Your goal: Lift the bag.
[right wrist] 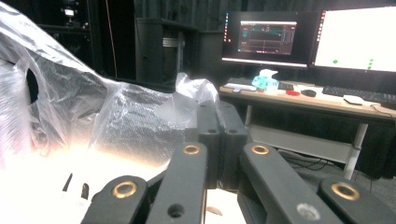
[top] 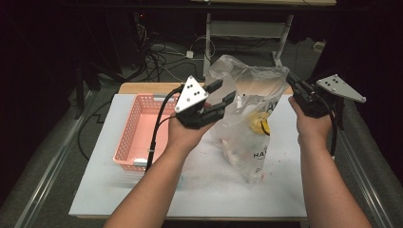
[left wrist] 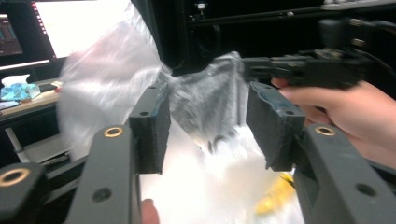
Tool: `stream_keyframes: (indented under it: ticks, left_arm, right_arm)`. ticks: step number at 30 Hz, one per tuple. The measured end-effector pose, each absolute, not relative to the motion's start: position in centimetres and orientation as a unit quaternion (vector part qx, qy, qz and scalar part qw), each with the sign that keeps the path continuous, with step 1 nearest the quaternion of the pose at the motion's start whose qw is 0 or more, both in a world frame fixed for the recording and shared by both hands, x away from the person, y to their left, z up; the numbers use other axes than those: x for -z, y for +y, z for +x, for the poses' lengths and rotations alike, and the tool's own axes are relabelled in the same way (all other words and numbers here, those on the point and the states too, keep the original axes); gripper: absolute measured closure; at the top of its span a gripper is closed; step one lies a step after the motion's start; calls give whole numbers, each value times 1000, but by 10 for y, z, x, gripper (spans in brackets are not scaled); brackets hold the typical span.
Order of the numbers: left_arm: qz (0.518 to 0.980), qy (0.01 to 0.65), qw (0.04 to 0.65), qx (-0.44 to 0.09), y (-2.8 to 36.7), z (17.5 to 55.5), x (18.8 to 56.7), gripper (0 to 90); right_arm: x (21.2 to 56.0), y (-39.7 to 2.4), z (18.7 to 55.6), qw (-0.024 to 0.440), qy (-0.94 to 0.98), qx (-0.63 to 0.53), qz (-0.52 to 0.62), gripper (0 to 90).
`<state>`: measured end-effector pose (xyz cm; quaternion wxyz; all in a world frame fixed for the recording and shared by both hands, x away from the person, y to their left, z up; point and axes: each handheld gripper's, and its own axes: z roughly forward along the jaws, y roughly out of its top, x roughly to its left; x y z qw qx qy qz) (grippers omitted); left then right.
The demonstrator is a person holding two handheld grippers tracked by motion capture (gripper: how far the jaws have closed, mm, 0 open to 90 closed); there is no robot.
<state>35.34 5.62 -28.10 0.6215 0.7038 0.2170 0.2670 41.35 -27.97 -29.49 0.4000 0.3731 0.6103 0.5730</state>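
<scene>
Held up over the middle of the table (top: 199, 190): a clear plastic bag (top: 247, 95), mouth up, bottom sagging down to the white tabletop. Inside, low down, something yellow (top: 260, 124); beside it, something pale, too blurred to name. Dark lettering on the bag's front, partly readable at best. Pinched at the bag's upper right edge: the right gripper (top: 293, 84), jaws pressed together on the plastic, film bunched around the tips in its own view (right wrist: 215, 122). At the bag's upper left edge: the left gripper (top: 221, 92), jaws parted, pads clear of the film. In the left gripper view, seen between the 2 spread pads (left wrist: 150, 126): crumpled plastic, not clamped, and farther off the other hand with the right gripper (left wrist: 252, 70) closed on the bag's rim. Left of the bag, flat on the table and well apart from it: a pink basket (top: 138, 135), slotted walls, cable from the left gripper trailing across it. Behind the table: a floor with tangled cables (top: 159, 57) and the legs of a desk (top: 247, 28). In the right gripper view, beyond the bag: 2 lit monitors (right wrist: 268, 37), a keyboard (right wrist: 355, 93) and a tissue box (right wrist: 266, 80) on that desk.
</scene>
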Motion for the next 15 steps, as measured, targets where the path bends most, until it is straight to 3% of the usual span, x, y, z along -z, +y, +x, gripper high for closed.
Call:
stream_keyframes:
  ticks: [8, 15]
  left_arm:
    - [707, 240, 617, -248, 91, 320, 315, 419]
    - [725, 299, 589, -193, 102, 326, 365, 368]
  right_arm:
    - [296, -278, 406, 403, 615, -571, 365, 900]
    - [297, -277, 401, 405, 622, -568, 356, 900]
